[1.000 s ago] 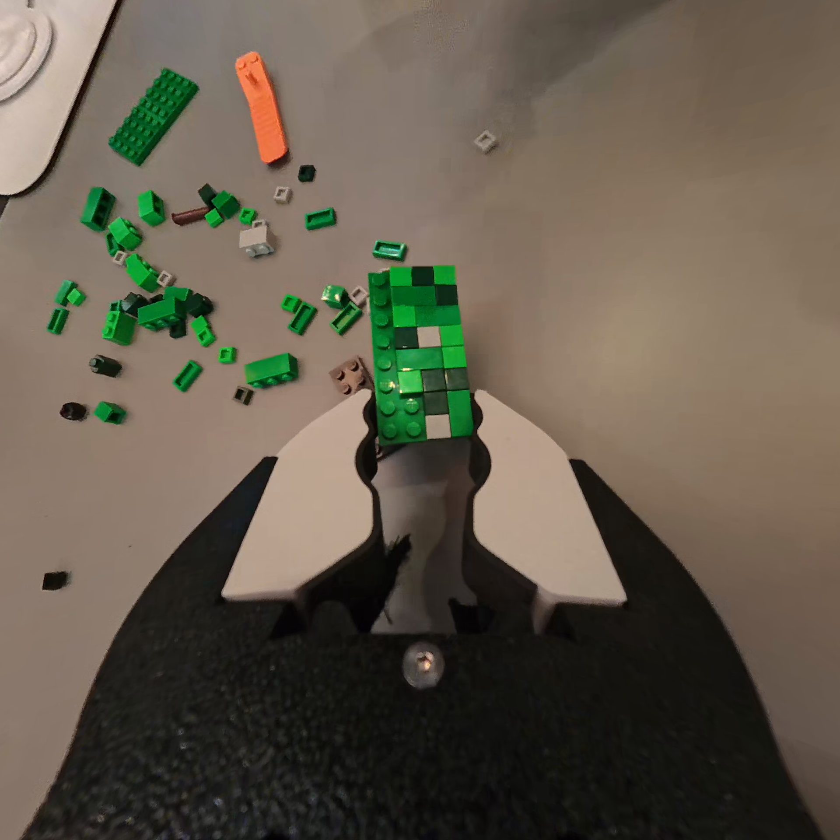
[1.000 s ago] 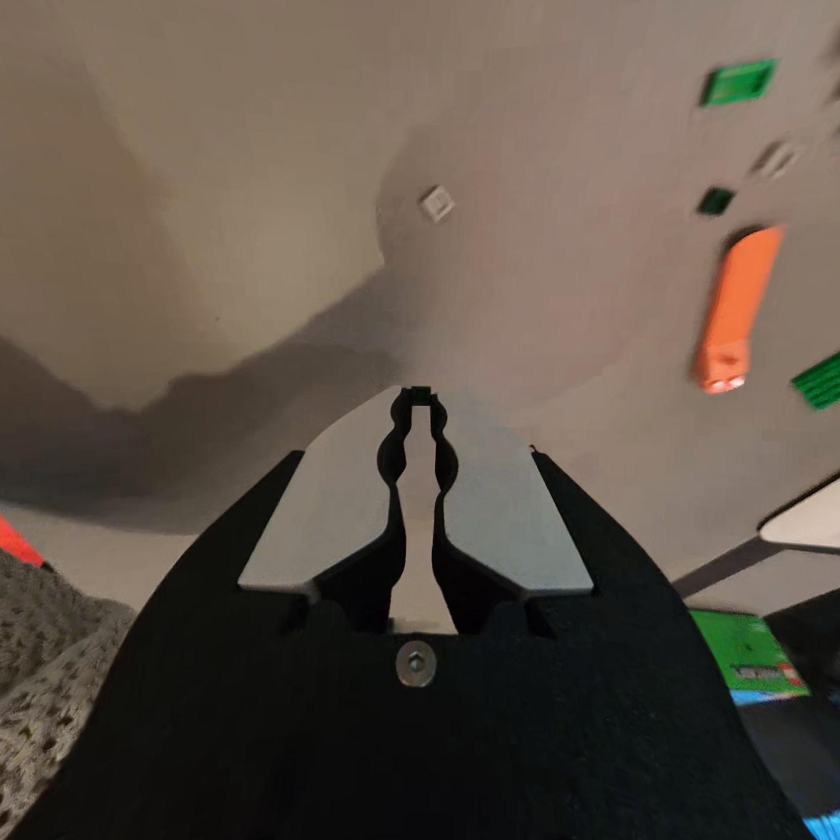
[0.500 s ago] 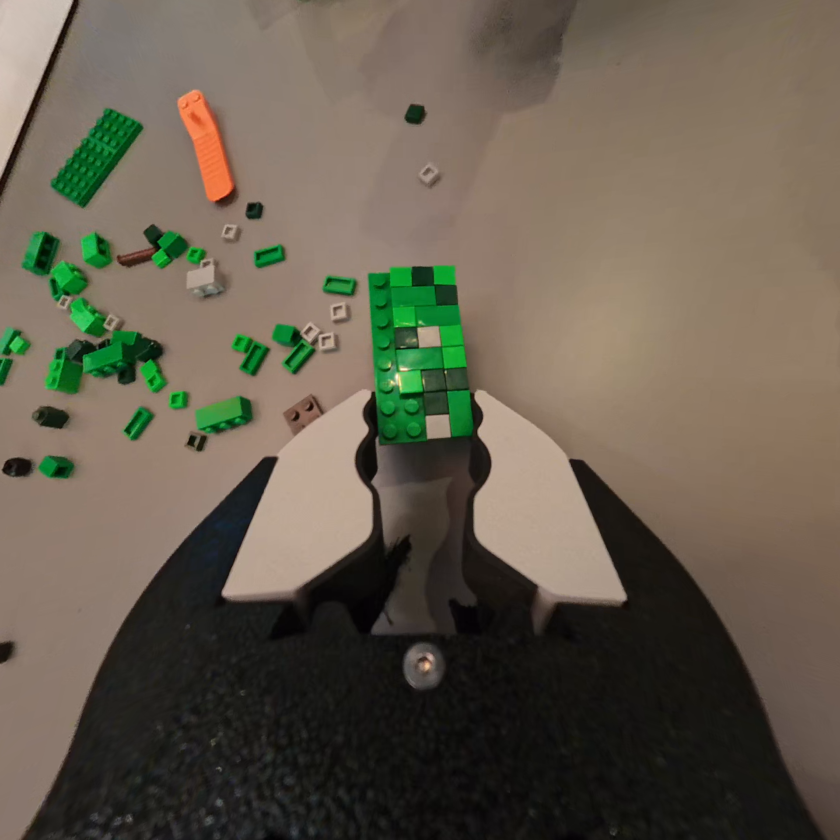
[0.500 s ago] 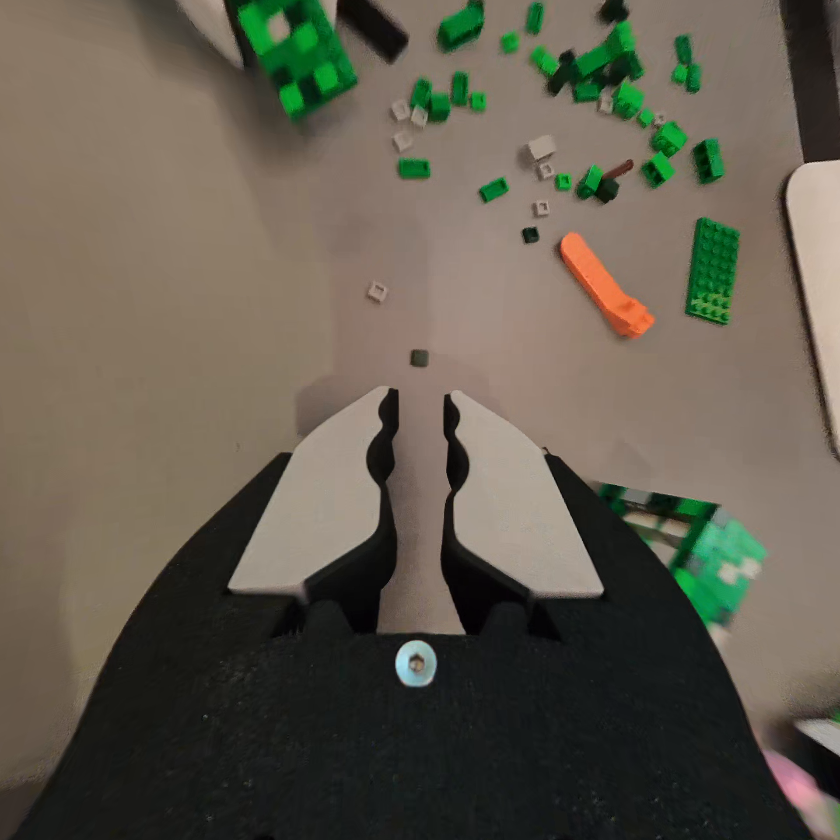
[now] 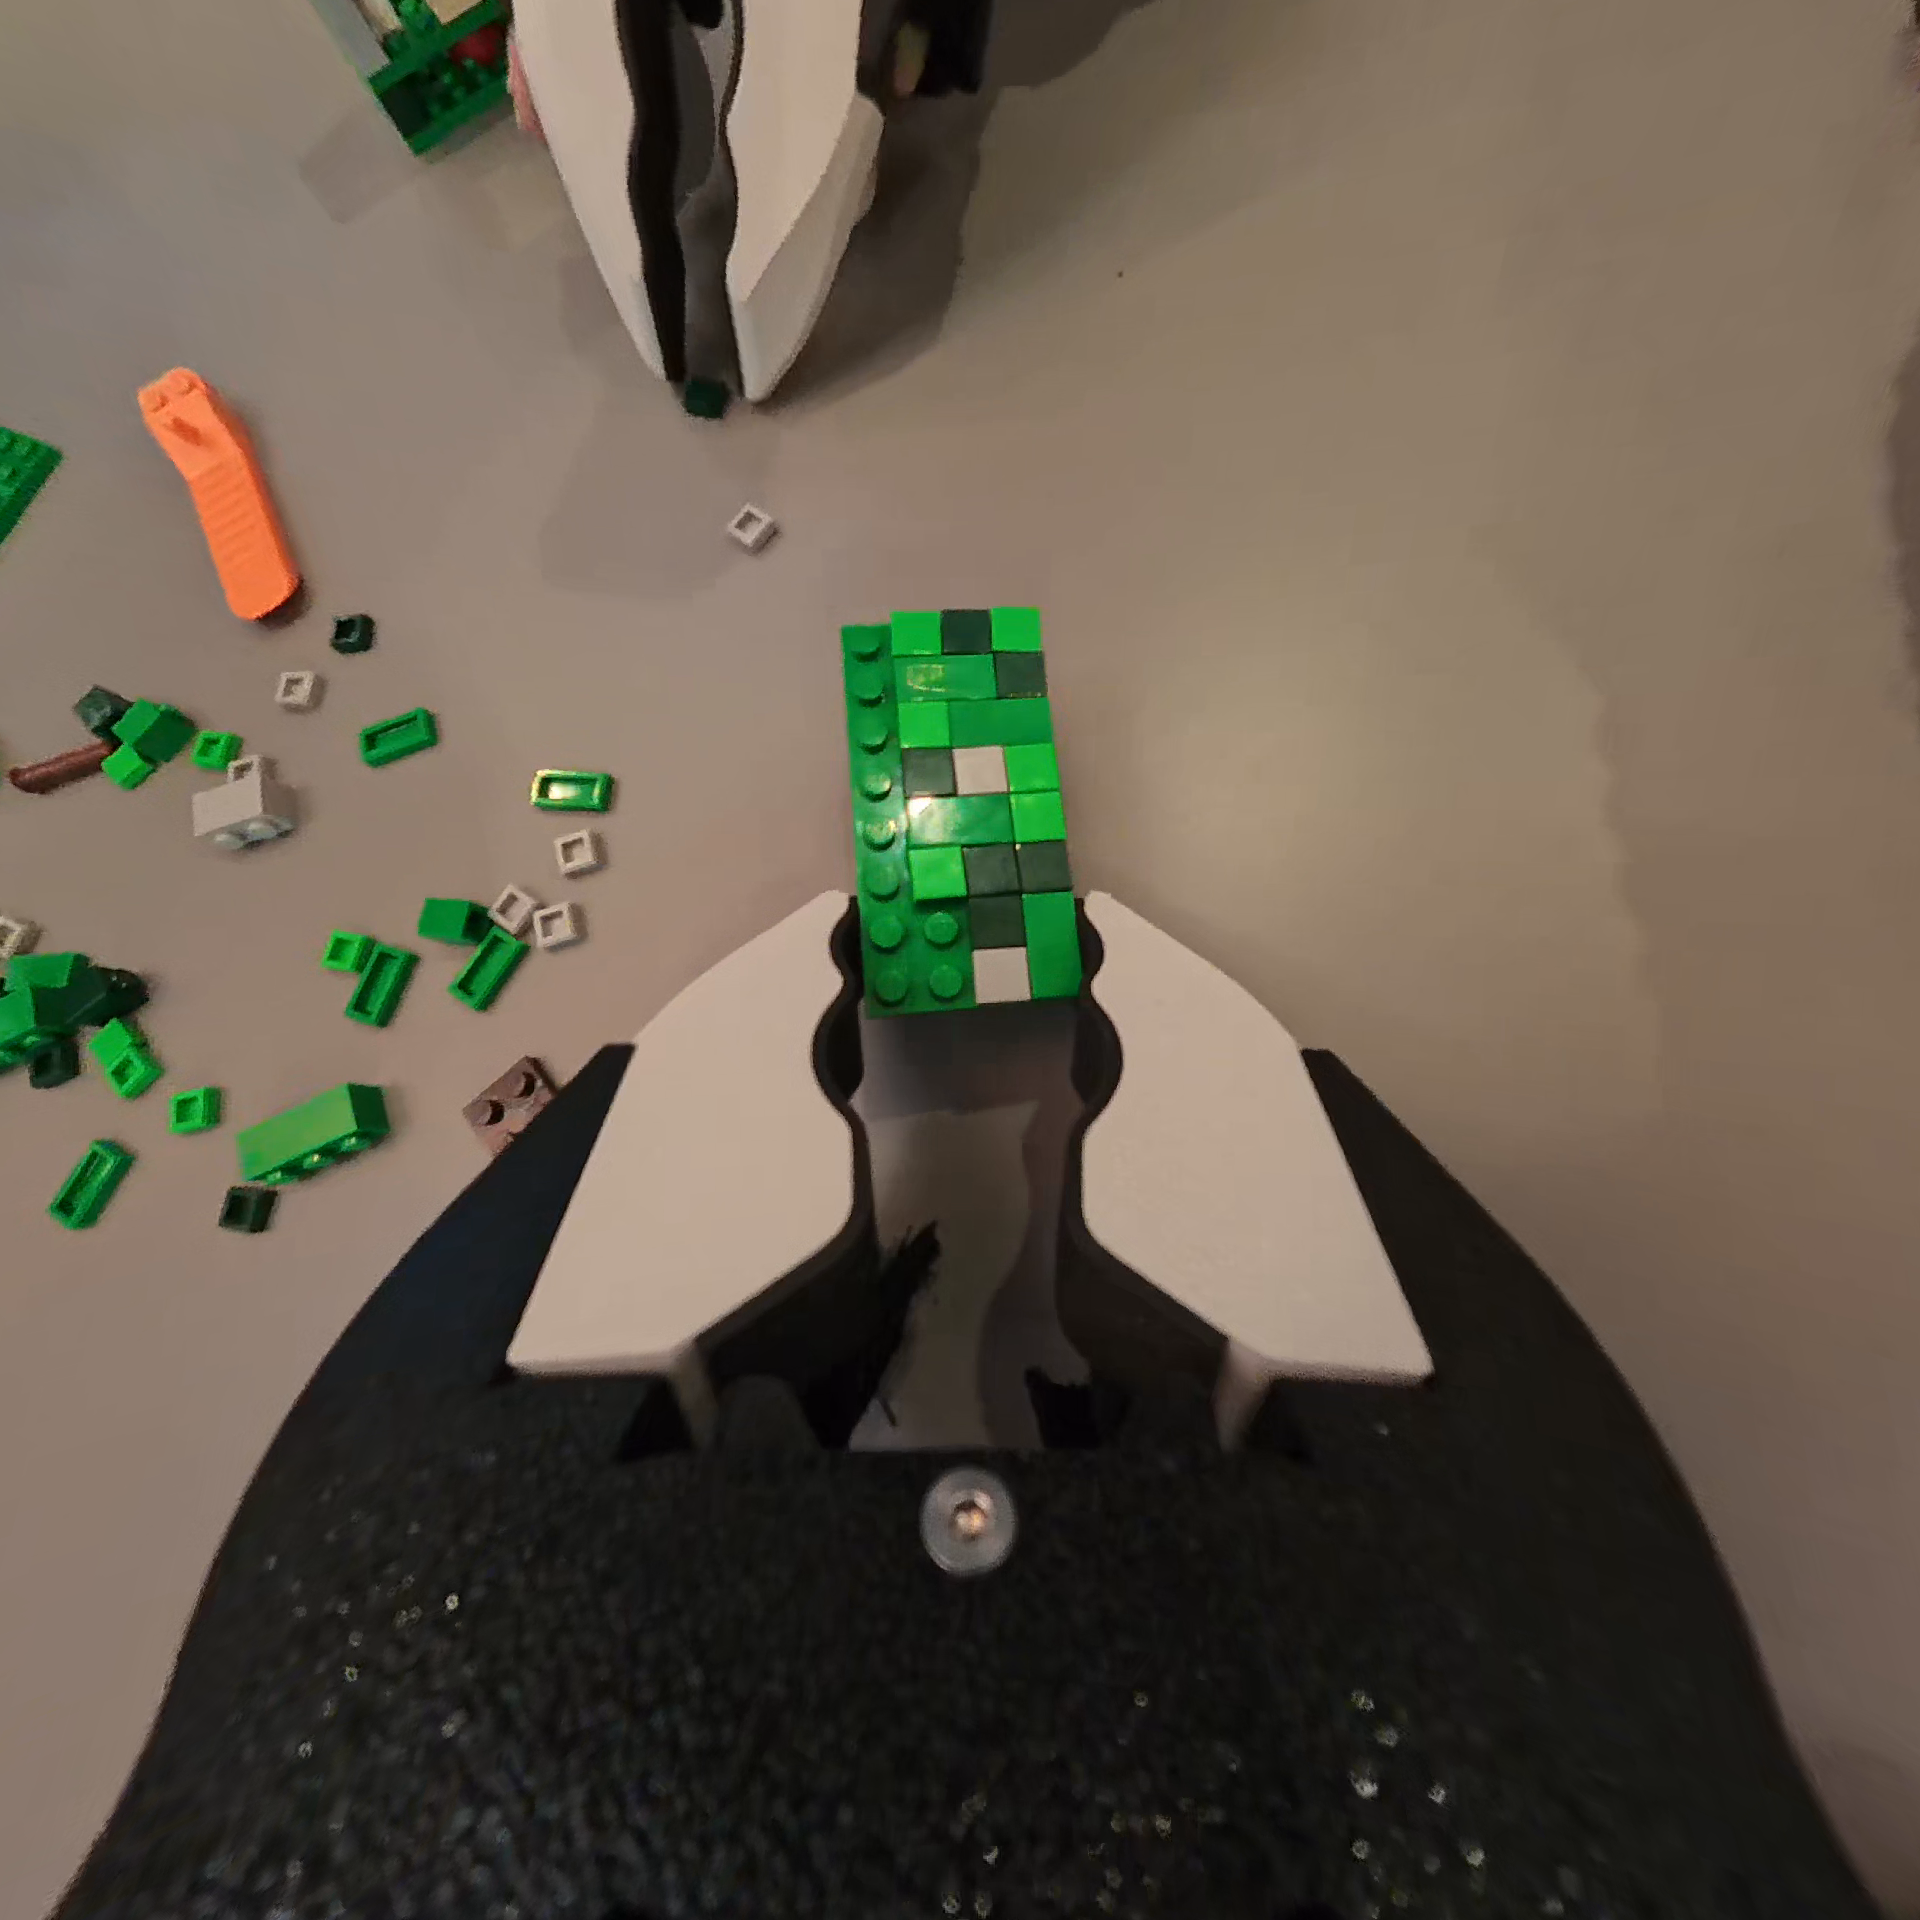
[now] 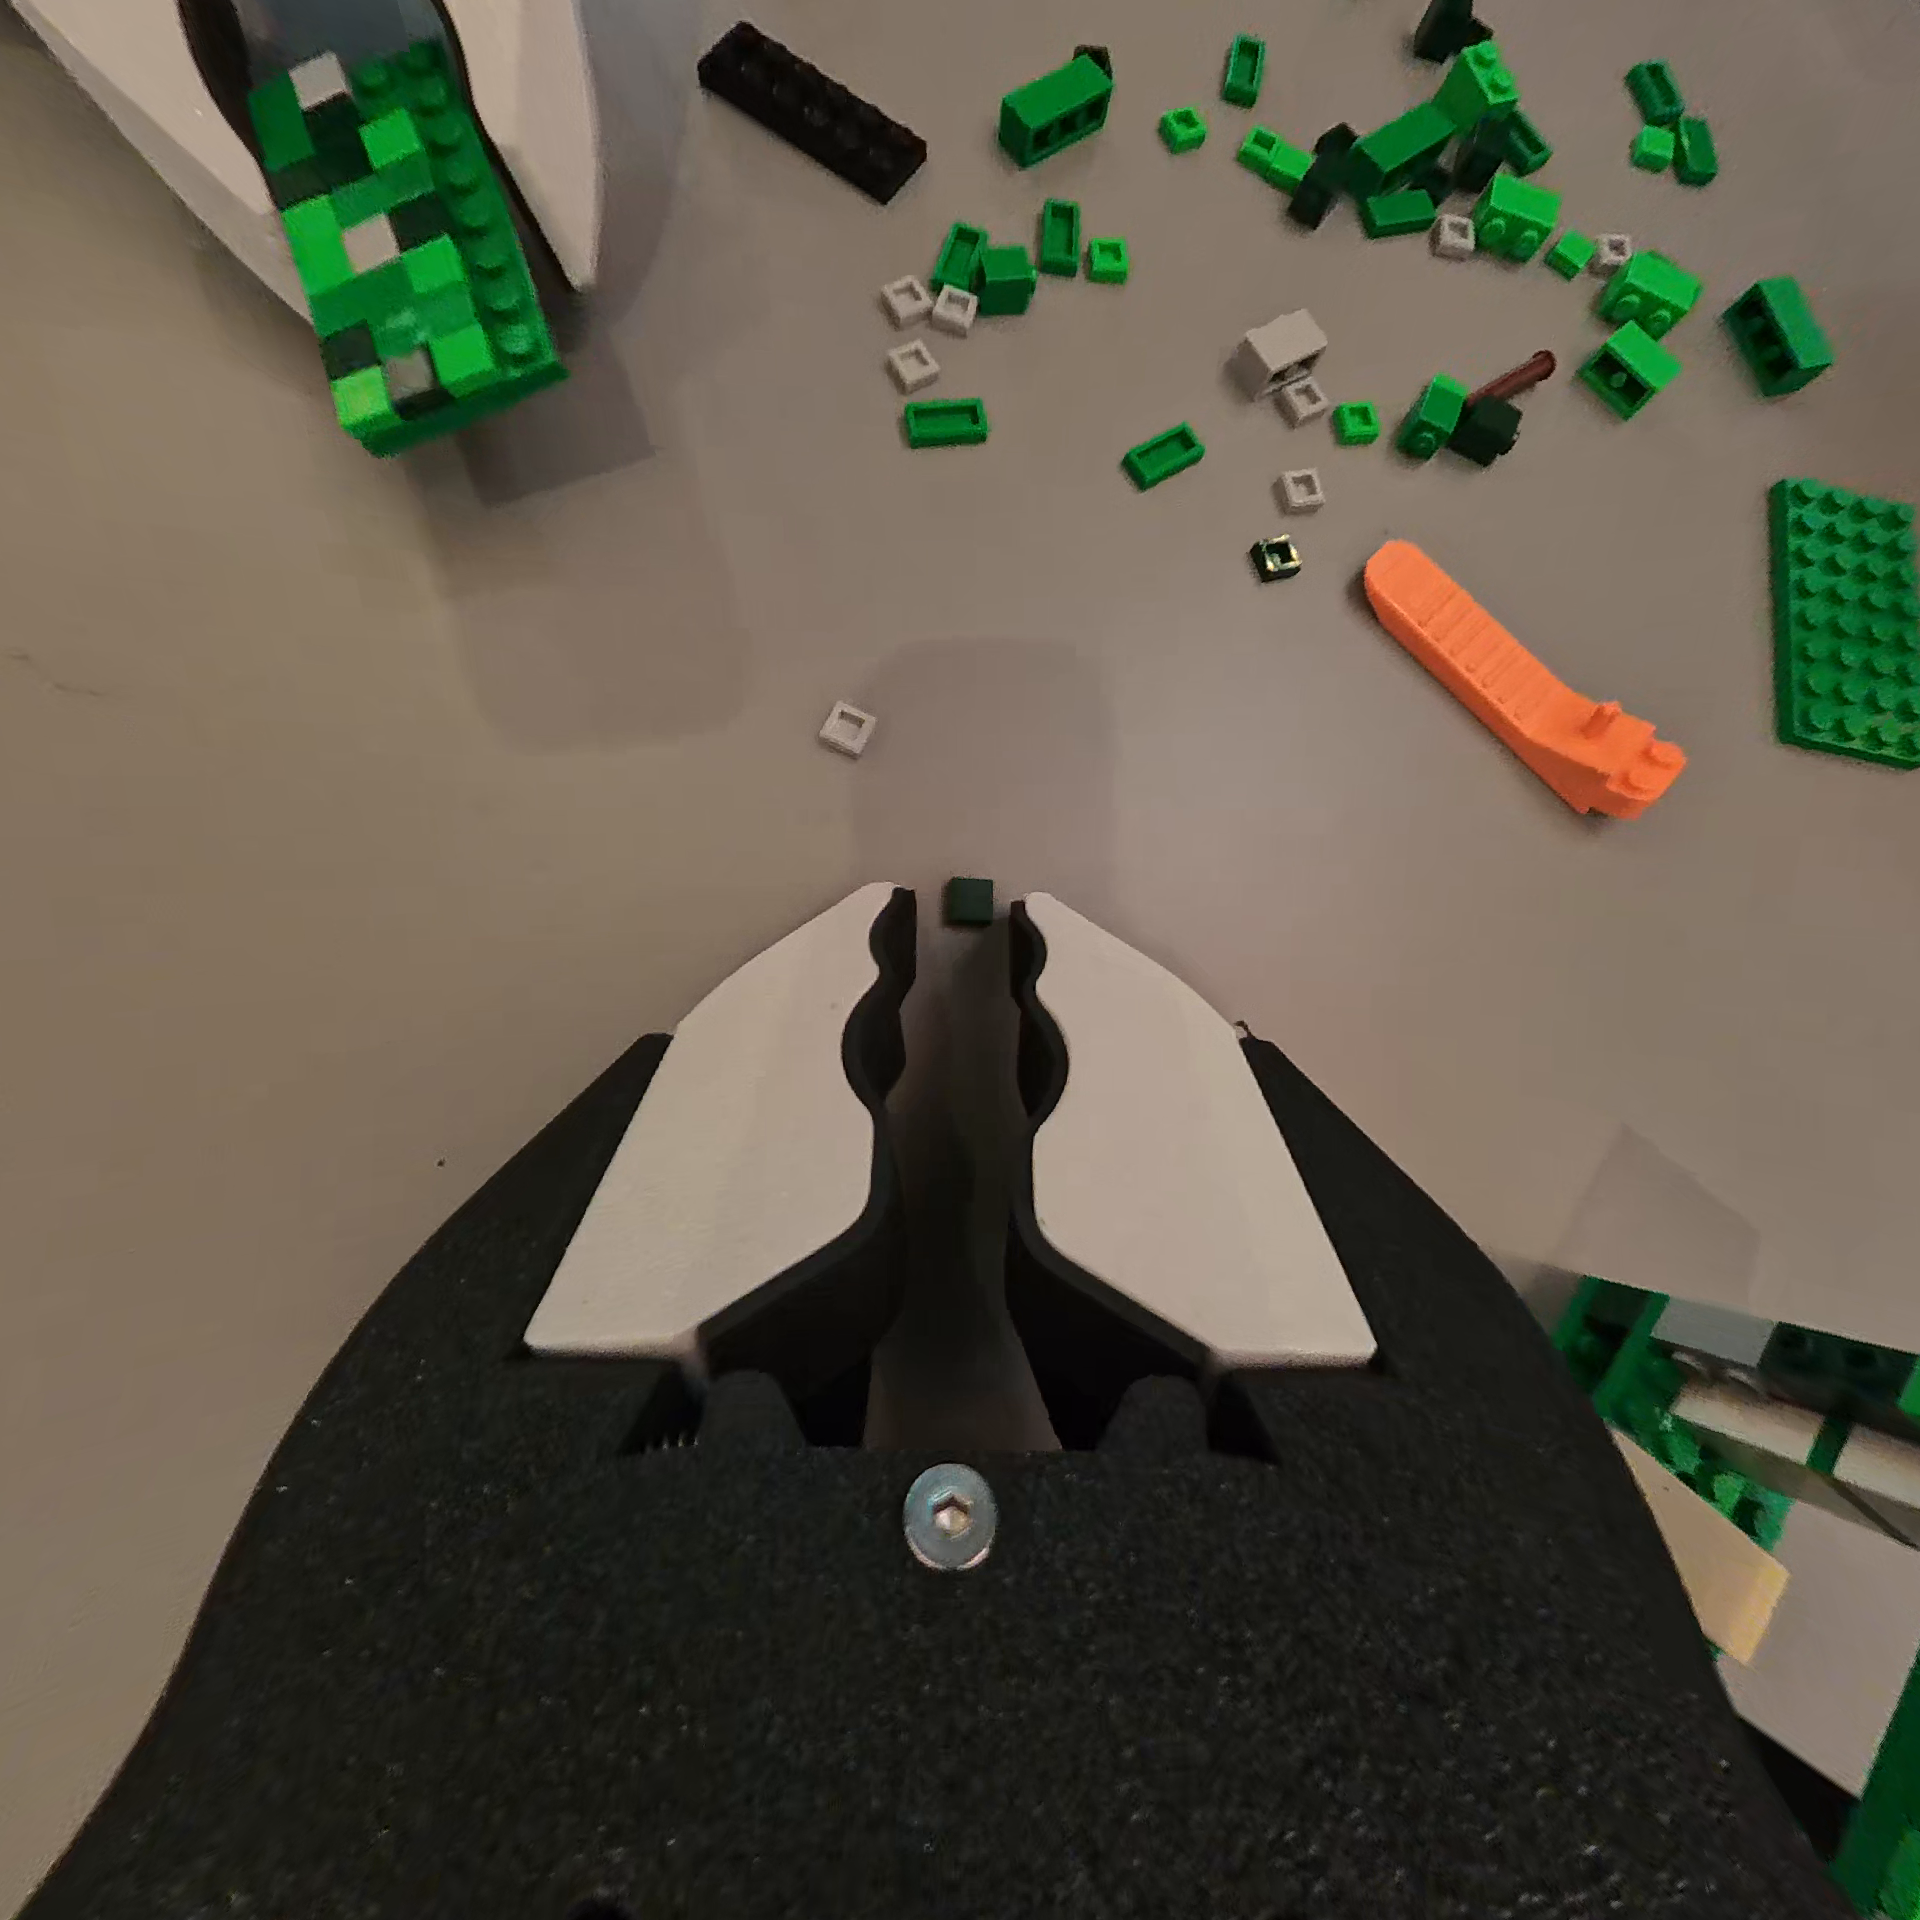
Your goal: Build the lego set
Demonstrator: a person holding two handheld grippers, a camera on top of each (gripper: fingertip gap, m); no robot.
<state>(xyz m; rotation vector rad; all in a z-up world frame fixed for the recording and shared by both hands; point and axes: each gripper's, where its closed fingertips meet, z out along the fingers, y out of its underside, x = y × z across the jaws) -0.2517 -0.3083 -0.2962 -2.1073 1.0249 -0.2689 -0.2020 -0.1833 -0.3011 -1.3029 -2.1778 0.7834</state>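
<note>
The right gripper [image 6: 964,906] has come down to the table [image 6: 416,831], its fingertips slightly apart around a dark green tile [image 6: 968,900]. The left gripper [image 5: 971,940] clamps the green plate [image 5: 961,805] above bare table, loose bricks [image 5: 312,1132] lying to its left.

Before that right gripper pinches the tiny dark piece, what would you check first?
1. Dark tile lined up with the gap at the right gripper tips: ok.
2. Fingers open wider than the tile: ok.
3. Nothing crowding the tile; grey tile lies apart: ok.
4. Left gripper firmly holding the green panel: ok.
5. Tile lying stud-side up: cannot tell.
</note>
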